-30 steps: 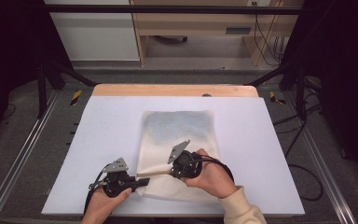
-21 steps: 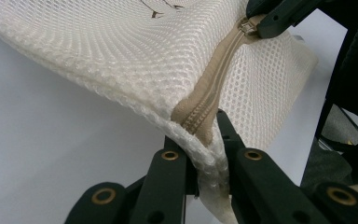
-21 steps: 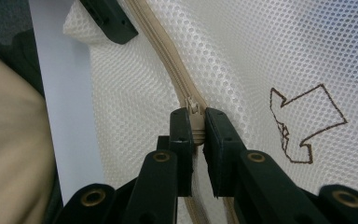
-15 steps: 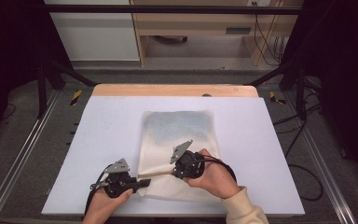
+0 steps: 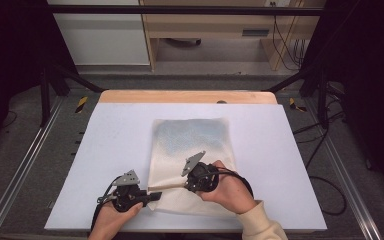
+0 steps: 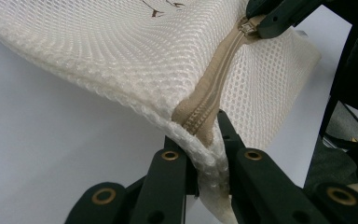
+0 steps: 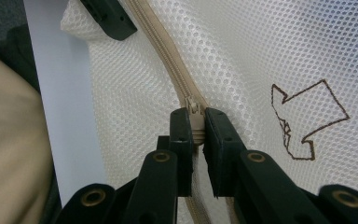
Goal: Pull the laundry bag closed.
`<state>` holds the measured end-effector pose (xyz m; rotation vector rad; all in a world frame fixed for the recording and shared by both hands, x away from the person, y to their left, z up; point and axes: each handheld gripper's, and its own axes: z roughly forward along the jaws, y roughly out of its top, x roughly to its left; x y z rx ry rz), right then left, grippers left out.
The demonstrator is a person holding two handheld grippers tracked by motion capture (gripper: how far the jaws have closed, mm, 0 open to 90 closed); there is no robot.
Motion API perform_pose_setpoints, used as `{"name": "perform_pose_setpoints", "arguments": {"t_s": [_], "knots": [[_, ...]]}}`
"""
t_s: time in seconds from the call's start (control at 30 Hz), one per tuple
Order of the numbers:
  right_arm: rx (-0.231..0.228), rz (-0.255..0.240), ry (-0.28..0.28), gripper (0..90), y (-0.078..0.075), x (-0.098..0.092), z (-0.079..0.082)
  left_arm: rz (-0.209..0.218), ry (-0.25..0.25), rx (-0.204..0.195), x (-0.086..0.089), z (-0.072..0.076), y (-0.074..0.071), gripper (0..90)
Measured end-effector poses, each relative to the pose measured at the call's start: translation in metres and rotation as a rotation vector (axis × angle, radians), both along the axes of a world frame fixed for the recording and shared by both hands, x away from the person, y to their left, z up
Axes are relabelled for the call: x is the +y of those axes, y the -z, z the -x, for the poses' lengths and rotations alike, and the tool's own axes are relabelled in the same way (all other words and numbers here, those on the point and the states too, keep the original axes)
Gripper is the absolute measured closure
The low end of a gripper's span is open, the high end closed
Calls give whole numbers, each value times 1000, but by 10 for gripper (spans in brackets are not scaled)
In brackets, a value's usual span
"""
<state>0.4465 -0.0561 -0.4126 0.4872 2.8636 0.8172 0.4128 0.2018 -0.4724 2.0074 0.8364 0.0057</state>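
Left hand (image 5: 111, 220) enters from the near edge, left of centre, wrapped around the left gripper (image 5: 152, 195), which lies low and level with its jaws pointing right. In the left gripper view its jaws are clamped tight on fabric. Right hand (image 5: 227, 187) comes from near right, cream sleeve (image 5: 260, 227) at the wrist, holding the right gripper (image 5: 182, 184) with jaws pointing left and slightly near, toward the left gripper. Its jaws are pinched closed too, per the right gripper view. Both grippers sit near each other, tips just apart, grey plates up.
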Motion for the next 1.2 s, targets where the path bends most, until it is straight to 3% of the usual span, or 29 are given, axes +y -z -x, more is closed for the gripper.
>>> {"name": "perform_pose_setpoints", "arguments": {"t_s": [0.6,1.2], "knots": [[8,-15,54,821,-4,-23,1,2,2,-1,0,1,-1,847],[1,-26,70,821,-5,-36,5,6,1,-3,0,1,-1,846]]}}
